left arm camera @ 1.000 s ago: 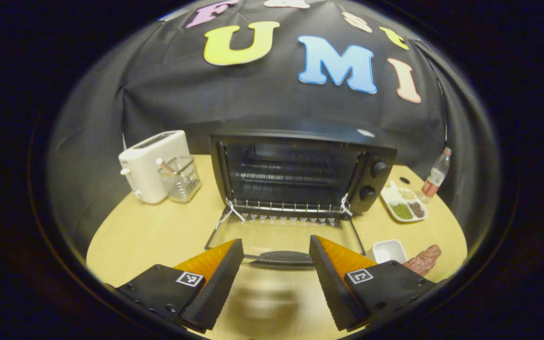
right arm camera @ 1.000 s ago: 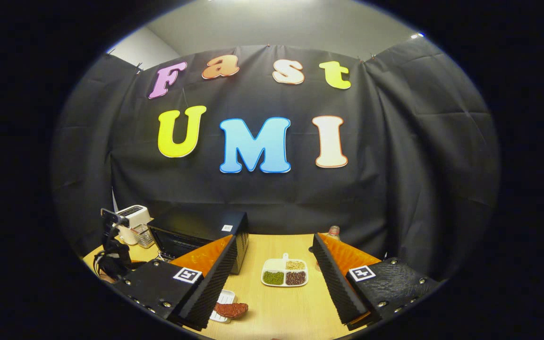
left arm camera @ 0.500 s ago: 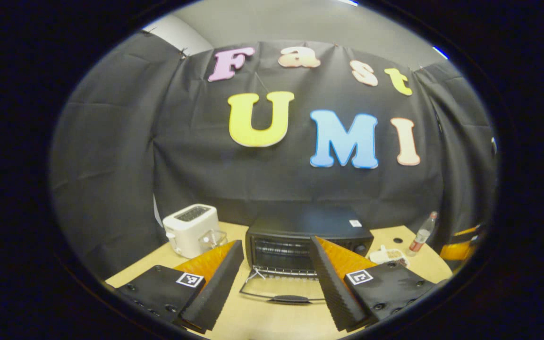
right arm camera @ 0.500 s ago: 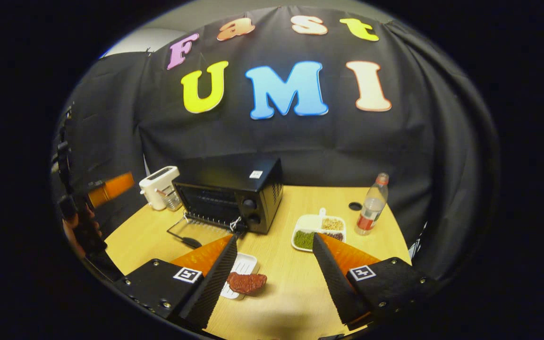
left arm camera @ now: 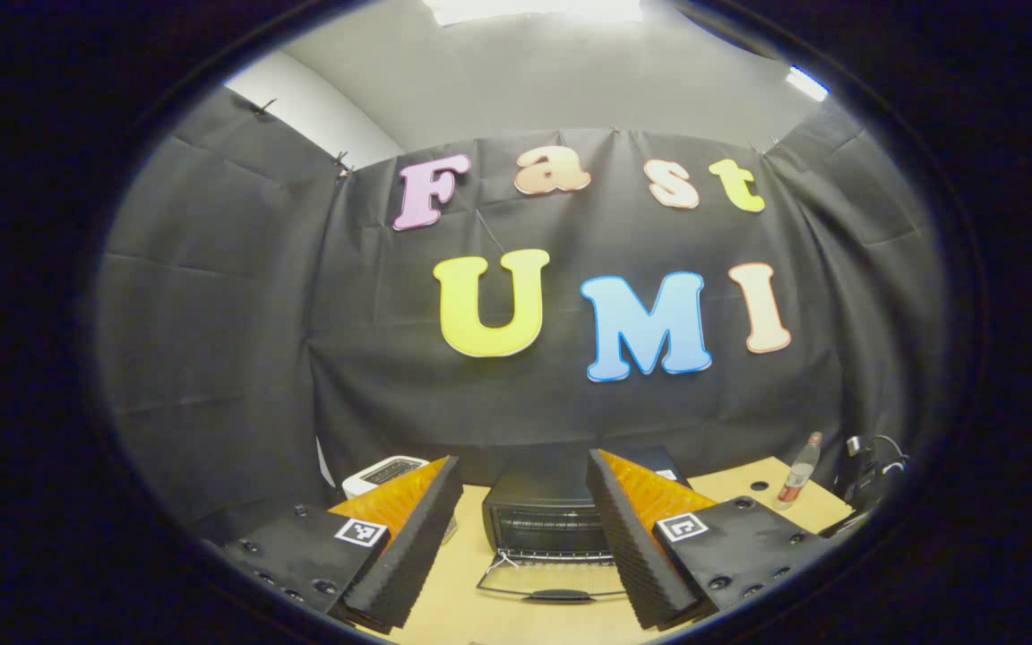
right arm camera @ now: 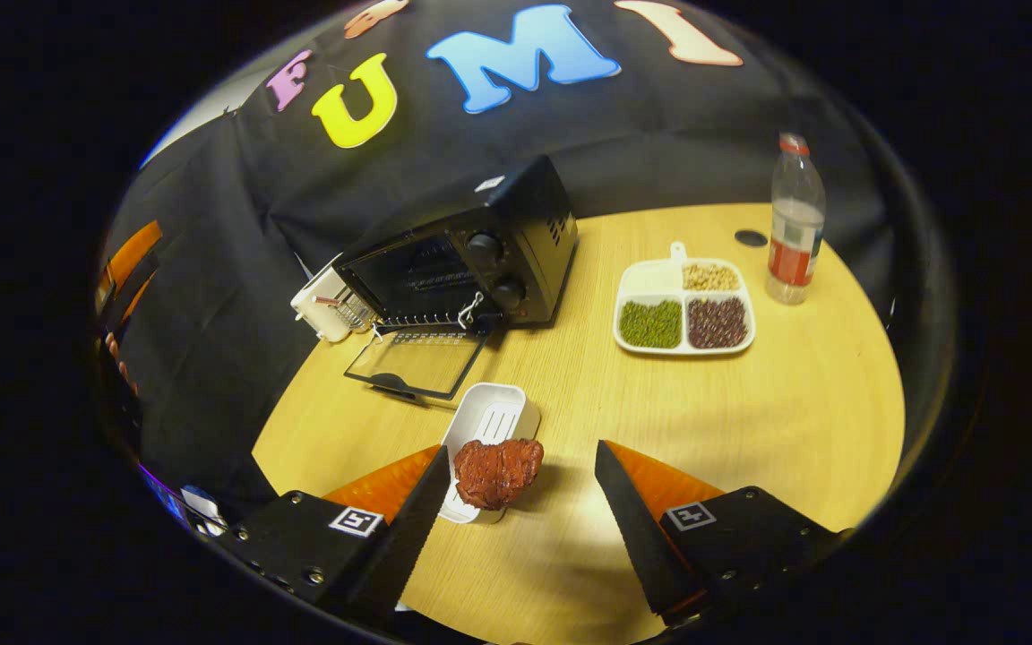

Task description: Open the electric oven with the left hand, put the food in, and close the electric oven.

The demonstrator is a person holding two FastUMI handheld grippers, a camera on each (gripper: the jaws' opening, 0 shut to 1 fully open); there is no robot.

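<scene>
The black electric oven (right arm camera: 471, 260) stands at the back of the round wooden table with its glass door (right arm camera: 417, 360) folded down flat. A reddish-brown piece of meat (right arm camera: 498, 470) lies on the near end of a small white dish (right arm camera: 491, 417). My right gripper (right arm camera: 520, 470) is open above the table, and the meat sits just ahead of its left finger. In the left gripper view the oven (left arm camera: 538, 515) and its lowered door (left arm camera: 552, 587) show far off between the fingers of my open left gripper (left arm camera: 523, 484), which holds nothing.
A white three-part tray (right arm camera: 655, 279) of beans and a water bottle (right arm camera: 792, 219) stand right of the oven. A white toaster (right arm camera: 317, 303) and a clear holder (right arm camera: 350, 312) sit to its left. A hand with the other gripper (right arm camera: 126, 269) shows at the far left.
My left gripper has drawn back and tilted up, away from the open oven door. My right gripper has tipped down and moved towards the meat on the white dish.
</scene>
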